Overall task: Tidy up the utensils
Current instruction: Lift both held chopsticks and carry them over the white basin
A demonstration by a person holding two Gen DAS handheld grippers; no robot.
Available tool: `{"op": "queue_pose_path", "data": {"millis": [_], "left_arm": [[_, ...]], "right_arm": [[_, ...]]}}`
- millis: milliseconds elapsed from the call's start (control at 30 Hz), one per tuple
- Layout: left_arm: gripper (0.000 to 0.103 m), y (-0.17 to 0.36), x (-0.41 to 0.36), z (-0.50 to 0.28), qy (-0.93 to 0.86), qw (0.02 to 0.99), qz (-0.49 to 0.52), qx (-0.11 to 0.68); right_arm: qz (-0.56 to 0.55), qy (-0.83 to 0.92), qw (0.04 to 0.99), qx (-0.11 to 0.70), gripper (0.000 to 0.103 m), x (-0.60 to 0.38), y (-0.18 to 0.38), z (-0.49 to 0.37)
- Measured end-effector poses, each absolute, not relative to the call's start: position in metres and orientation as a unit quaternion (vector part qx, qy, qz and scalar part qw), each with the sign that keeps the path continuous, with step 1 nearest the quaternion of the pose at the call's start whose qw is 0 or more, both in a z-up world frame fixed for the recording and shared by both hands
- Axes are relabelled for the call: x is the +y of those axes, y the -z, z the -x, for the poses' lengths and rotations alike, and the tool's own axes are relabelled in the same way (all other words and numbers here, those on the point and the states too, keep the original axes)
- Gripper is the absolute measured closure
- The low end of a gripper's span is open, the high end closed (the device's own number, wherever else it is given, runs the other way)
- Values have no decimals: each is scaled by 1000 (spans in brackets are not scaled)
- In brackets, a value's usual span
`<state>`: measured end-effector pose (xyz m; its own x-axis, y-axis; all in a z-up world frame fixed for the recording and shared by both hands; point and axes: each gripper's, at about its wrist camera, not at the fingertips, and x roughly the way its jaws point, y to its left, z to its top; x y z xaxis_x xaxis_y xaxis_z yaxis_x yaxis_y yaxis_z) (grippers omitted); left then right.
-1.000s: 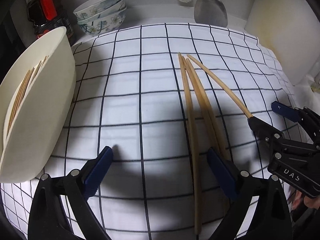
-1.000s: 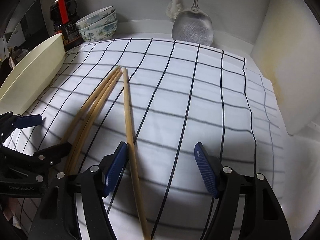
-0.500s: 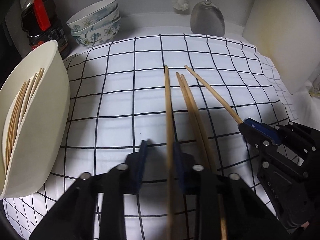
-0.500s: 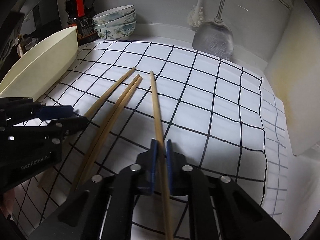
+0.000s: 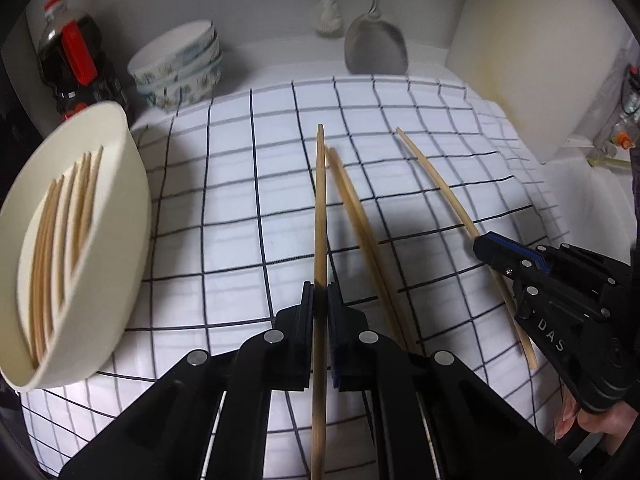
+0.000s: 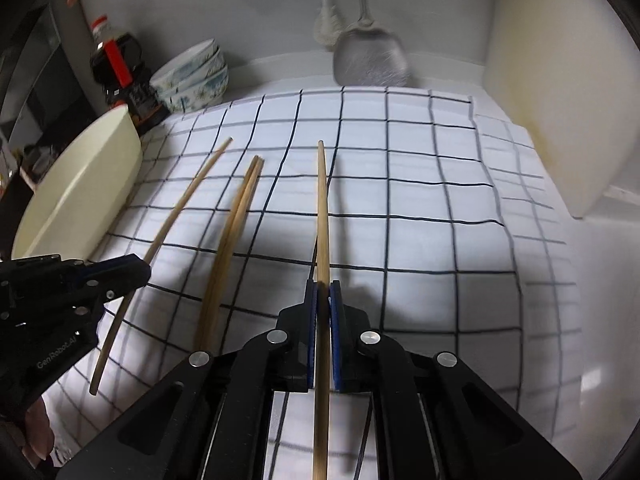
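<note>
My left gripper is shut on one wooden chopstick, held lengthwise above the checked cloth. The right gripper is shut on a second chopstick; in the left wrist view that gripper and its chopstick appear at the right. Between the held ones, two more chopsticks lie together on the cloth, seen again as a pair in the right wrist view. A cream oval dish at the left holds several chopsticks. The left gripper shows at the left of the right wrist view.
A dark sauce bottle and stacked floral bowls stand at the back left. A metal spatula and a white brush hang on the back wall. A pale cutting board leans at the right.
Both grippers went from open to shut, each on one chopstick, and both have risen from the cloth with it. Two chopsticks stay lying on the cloth.
</note>
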<state>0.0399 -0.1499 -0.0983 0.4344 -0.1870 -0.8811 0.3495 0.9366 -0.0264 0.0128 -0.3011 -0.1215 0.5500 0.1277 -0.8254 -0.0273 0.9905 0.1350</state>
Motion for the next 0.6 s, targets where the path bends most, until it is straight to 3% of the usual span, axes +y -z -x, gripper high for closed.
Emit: {"op": "queue_pose_path", "data": {"millis": [267, 600], "left_arm": [[95, 38, -132, -29, 192, 864, -65, 461], [95, -6, -56, -35, 171, 887, -13, 430]], "right_arm": [[-67, -32, 894, 442, 97, -290, 72, 8], [-56, -71, 907, 411, 97, -230, 18, -6]]}}
